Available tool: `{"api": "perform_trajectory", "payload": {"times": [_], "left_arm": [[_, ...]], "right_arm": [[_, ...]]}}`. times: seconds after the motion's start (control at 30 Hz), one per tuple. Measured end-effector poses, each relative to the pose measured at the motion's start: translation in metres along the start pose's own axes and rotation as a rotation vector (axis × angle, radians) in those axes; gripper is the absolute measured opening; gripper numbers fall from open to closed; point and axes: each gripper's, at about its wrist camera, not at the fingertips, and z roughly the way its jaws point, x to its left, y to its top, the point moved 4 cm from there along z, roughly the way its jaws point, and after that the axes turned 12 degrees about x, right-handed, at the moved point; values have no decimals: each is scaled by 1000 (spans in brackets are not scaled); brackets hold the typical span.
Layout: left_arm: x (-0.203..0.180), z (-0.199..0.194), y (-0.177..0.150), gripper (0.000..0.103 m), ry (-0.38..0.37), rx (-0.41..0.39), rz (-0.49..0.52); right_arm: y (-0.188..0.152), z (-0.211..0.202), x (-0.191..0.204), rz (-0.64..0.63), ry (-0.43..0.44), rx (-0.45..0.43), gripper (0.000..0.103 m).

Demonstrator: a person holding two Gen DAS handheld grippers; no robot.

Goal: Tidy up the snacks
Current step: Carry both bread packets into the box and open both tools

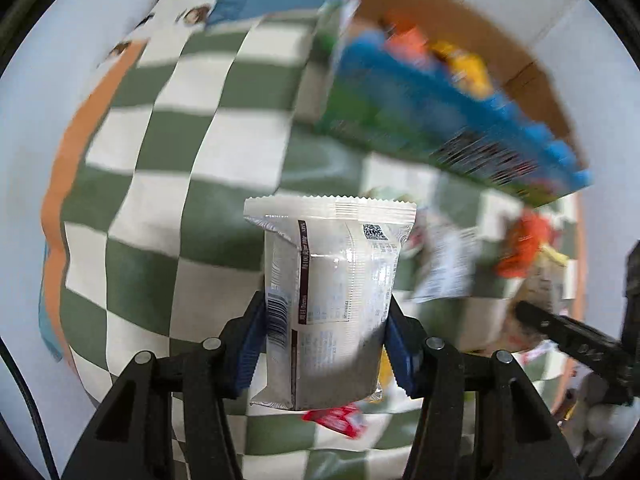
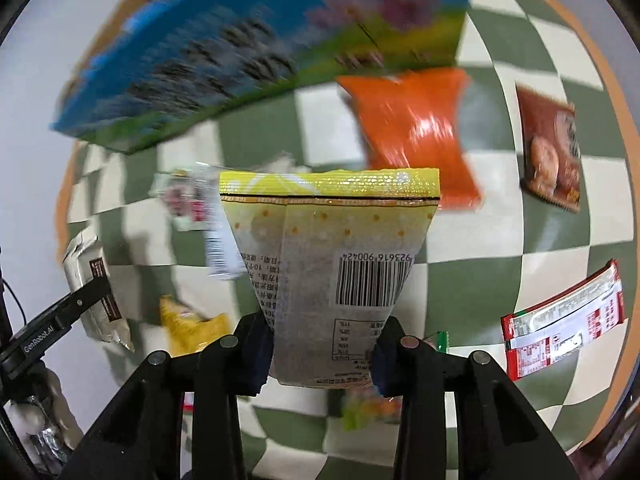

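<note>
My left gripper (image 1: 326, 332) is shut on a white snack packet (image 1: 330, 288) and holds it upright above the green-and-white checked cloth (image 1: 168, 200). My right gripper (image 2: 322, 356) is shut on a yellow-topped snack packet (image 2: 332, 248) with a barcode, also held above the cloth. An open cardboard box (image 1: 472, 32) with a blue-and-green printed side (image 2: 248, 52) stands ahead, with orange and yellow packets (image 1: 464, 60) inside it. The left gripper and its white packet (image 2: 96, 284) show at the left of the right wrist view.
Loose snacks lie on the cloth: an orange packet (image 2: 416, 136), a brown biscuit packet (image 2: 554, 152), a red-and-white packet (image 2: 564, 324), a yellow packet (image 2: 188, 324) and a small red one (image 1: 340, 420). The cloth's orange border (image 1: 64, 152) marks its edge.
</note>
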Motion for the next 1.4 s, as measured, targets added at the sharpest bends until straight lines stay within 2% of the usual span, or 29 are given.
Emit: {"api": "perform_trajectory", "payload": {"times": [0.07,0.1,0.2,0.27,0.37,0.47,0.53,0.67,0.8,0.97,1.0,1.03,1.07,1.13,1.2,1.3,1.4], "left_arm": [[-8,-34,20,52,-53,-42,25],[-9,-48,43,52,-69,-56,39],[-45,-89,86,52,-146,-108,90],[-67,-106,117,52,-150,-132,121],[-97,-107,181,52,-51,-159,170],[-106,-94,240,52,37,-132,197],[-108,-77,278,52,104,-88,203],[-91,-39,328,52,151,0,162],[-72,1,358,52,170,73,106],[-59,33,383,54,149,160,62],[-57,36,385,55,138,172,51],[-57,39,387,62,116,175,46],[-58,40,388,67,103,162,48],[-62,40,388,77,93,146,55],[-67,42,385,91,76,142,63],[-74,42,380,91,77,117,78],[-75,38,374,91,116,83,73]], "right_arm": [[-3,-24,6,-26,37,-27,41],[-3,-43,8,-40,53,-41,41],[11,-98,22,-90,85,-113,41],[27,-130,34,-115,92,-163,41],[65,-174,37,-140,63,-218,41],[121,-181,53,-148,-34,-259,41],[165,-183,53,-142,-88,-247,41],[231,-173,38,-110,-194,-203,41],[280,-151,22,-77,-246,-129,41],[316,-116,12,-56,-283,-60,42],[321,-111,11,-51,-296,-45,53],[325,-103,8,-44,-318,-34,65],[327,-98,6,-40,-332,-26,87],[331,-91,7,-38,-311,-15,90],[333,-87,10,-52,-327,-21,94],[333,-85,14,-58,-317,-27,94],[331,-82,13,-46,-301,-29,94]]}}
